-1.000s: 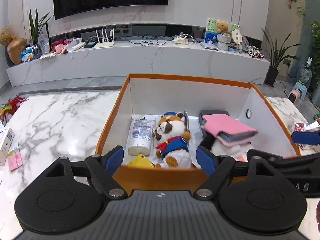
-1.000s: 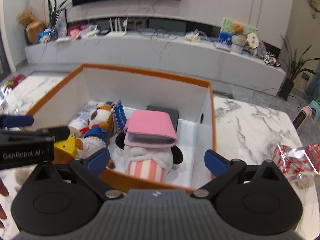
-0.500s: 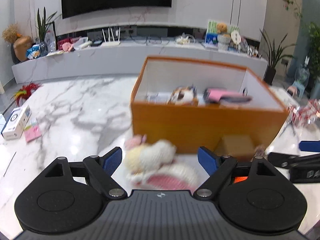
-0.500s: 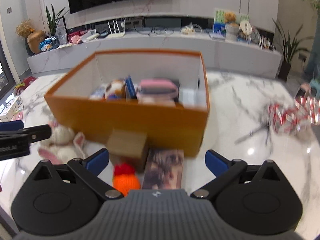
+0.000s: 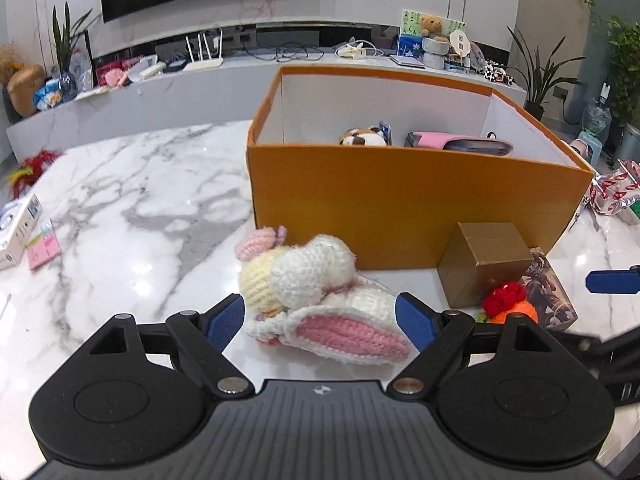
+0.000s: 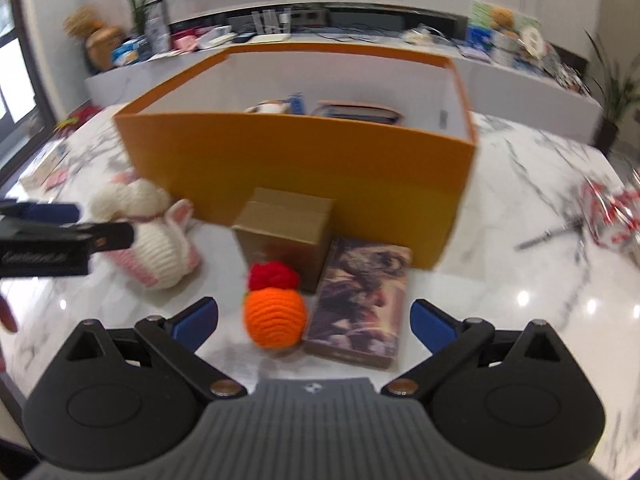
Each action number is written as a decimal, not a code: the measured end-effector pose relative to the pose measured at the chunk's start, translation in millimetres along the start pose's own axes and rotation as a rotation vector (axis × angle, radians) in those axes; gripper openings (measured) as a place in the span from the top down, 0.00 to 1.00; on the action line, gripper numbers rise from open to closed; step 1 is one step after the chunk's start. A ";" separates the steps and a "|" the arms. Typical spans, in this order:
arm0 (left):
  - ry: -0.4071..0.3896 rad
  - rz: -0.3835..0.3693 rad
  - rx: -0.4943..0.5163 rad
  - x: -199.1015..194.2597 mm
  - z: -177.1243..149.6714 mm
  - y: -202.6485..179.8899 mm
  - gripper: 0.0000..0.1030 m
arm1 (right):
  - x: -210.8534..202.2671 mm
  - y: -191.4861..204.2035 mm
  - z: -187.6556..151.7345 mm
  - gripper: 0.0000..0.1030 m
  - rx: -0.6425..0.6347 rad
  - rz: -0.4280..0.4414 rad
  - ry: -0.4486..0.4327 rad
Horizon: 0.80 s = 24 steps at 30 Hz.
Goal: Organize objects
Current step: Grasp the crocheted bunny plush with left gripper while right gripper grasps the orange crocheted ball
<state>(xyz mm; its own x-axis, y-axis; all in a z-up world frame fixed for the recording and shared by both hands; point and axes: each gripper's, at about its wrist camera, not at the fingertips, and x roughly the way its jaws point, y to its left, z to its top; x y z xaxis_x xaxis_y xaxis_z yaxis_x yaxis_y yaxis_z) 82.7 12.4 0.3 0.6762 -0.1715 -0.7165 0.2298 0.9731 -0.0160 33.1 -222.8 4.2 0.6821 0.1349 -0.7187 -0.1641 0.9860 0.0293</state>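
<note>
Now both tools, left (image 5: 319,322) and right (image 6: 314,320), gape wide before one orange box (image 5: 400,208) and four loose items.

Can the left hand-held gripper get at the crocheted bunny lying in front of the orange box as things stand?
Probably yes. The left hand-held gripper is open, and the crocheted bunny lies on the table just ahead between its fingers with nothing between them; the orange box sits behind it.

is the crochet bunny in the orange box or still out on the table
Out. The crochet bunny lies on its side on the marble table, in front of the orange box, between the open left gripper's fingers.
</note>
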 end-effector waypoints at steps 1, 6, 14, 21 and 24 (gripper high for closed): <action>0.006 0.000 -0.010 2.4 -0.5 0.3 0.05 | 0.8 3.5 -0.2 0.01 -0.015 0.008 -0.009; 0.013 0.013 -0.026 9.0 -3.2 0.8 0.03 | 8.6 8.8 1.4 0.16 0.003 0.086 -0.037; 0.001 0.011 -0.032 9.9 -1.8 1.9 0.03 | 20.9 16.7 -0.4 0.17 0.011 0.179 -0.031; 0.014 0.006 -0.069 7.8 0.1 8.7 0.03 | 35.0 20.2 -2.6 0.20 0.044 0.222 0.007; 0.009 -0.005 -0.091 10.0 0.8 11.3 0.03 | 38.6 24.1 -3.3 0.23 0.027 0.198 0.011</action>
<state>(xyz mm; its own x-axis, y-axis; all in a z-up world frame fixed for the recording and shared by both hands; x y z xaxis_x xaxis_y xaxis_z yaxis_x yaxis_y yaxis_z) 92.6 21.5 -6.5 0.6691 -0.1749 -0.7223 0.1683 0.9823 -0.0820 53.1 -194.1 -25.1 0.6302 0.3253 -0.7050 -0.2748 0.9427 0.1893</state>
